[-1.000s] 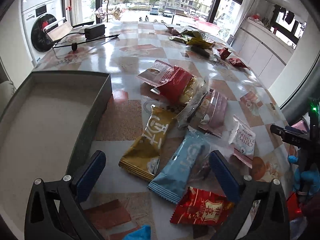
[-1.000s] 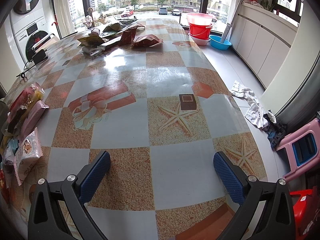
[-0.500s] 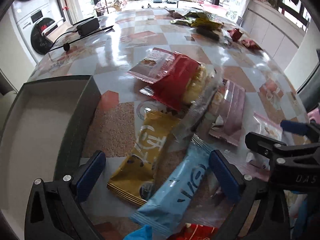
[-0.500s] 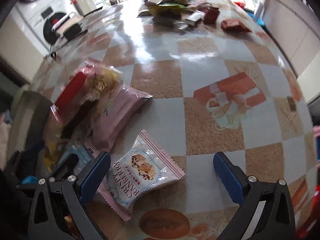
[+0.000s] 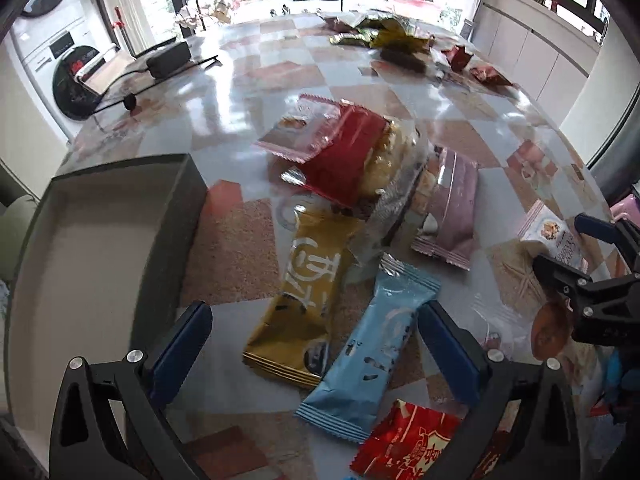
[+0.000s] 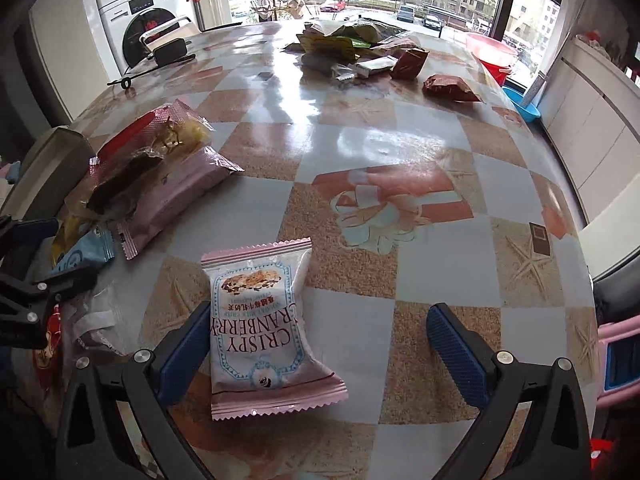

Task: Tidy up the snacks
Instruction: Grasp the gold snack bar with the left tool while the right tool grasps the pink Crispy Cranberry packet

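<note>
The right tongs [image 6: 320, 344] stand wide apart low over the counter [image 6: 400, 152], with the pink-edged cranberry crisp packet [image 6: 262, 328] lying flat between them, its left edge just beside the left pad and well clear of the right one. The left tongs [image 5: 316, 344] are likewise spread open and grip nothing — the light blue packet [image 5: 372, 352] and the yellow packet [image 5: 304, 292] lie side by side between their blue pads, and a red packet [image 5: 408, 444] sits at the near edge below them. To the left stands a dark open box [image 5: 168, 232] with a pale floor. Farther on, a mauve packet [image 5: 452, 208] lies beside a heap of a red wrapper [image 5: 344, 152] and clear bags. At the far end of the counter a second litter of wrappers [image 6: 352, 44] is spread, well apart from the near pile.
</note>
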Available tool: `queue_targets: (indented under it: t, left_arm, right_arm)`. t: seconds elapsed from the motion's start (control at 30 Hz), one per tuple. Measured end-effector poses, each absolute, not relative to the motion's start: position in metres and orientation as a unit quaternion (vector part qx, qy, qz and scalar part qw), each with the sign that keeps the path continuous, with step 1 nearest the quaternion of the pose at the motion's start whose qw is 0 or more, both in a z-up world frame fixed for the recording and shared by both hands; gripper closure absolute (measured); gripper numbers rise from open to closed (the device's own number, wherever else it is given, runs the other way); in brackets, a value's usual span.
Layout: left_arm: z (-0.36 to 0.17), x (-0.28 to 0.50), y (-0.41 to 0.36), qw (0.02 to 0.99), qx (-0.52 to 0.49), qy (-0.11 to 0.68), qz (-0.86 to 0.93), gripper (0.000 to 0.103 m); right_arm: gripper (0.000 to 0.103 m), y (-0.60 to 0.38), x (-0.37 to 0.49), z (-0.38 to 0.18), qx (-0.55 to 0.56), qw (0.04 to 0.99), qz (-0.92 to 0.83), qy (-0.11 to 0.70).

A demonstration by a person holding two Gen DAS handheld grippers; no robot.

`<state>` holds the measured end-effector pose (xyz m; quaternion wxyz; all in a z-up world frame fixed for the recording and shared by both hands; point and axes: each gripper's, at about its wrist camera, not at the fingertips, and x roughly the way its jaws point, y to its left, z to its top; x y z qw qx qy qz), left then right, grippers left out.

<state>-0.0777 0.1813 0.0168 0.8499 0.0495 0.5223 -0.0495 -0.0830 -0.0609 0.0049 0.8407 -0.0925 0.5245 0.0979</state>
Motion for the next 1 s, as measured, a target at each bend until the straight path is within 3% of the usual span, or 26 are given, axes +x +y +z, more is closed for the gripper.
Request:
queue_targets:
  t: [0.37, 0.63, 0.73, 0.87, 0.93, 1.0]
  left_arm:
    - [0.007, -0.061, 0.197, 0.842, 0.005, 0.539, -0.031, 0.0]
    - [0.004, -0.065, 0.179, 0.839, 0.077, 0.537, -0.027, 0.002]
    - [-0.001, -0.056, 0.189, 0.826, 0.02, 0.562, -0.033, 0.0]
    - [0.002, -0.049, 0.18, 0.818, 0.026, 0.573, -0.033, 0.001]
    - [0.007, -0.05, 0.173, 0.817, 0.027, 0.575, -0.033, 0.007]
    - [0.013, -0.055, 0.167, 0.82, 0.027, 0.571, -0.038, 0.025]
  right_arm:
    - [0.0, -0.054, -0.075, 0.002, -0.1, 0.837, 0.106, 0.528]
    - [0.0, -0.056, -0.078, 0.002, -0.104, 0.836, 0.115, 0.526]
    - [0.0, -0.056, -0.076, 0.002, -0.106, 0.832, 0.115, 0.533]
    - [0.0, -0.052, -0.066, 0.002, -0.104, 0.822, 0.108, 0.549]
    - [0.0, -0.048, -0.062, 0.001, -0.106, 0.818, 0.109, 0.554]
    - [0.0, -0.045, -0.062, 0.001, -0.108, 0.815, 0.111, 0.559]
